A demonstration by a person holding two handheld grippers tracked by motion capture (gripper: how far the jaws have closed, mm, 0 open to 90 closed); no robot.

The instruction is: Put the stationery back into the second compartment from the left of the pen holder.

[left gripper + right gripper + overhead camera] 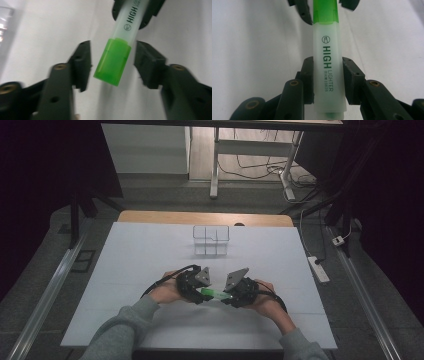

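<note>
Green cap (113, 62) of the highlighter (327, 62) sits between the spread left tongs (112, 65), untouched, while the right tongs (328, 81) clamp its pale barrel above the white surface (135, 255), probably to pull the cap off.

You are holding the translucent green-capped highlighter pen (214, 293) level just above the white table (125, 270), well in front of the clear plastic divided organiser box (211, 240). Its cap is lying between your left gripper (201, 292) pads, untouched, and its barrel is sitting in your right gripper (227, 296).
</note>
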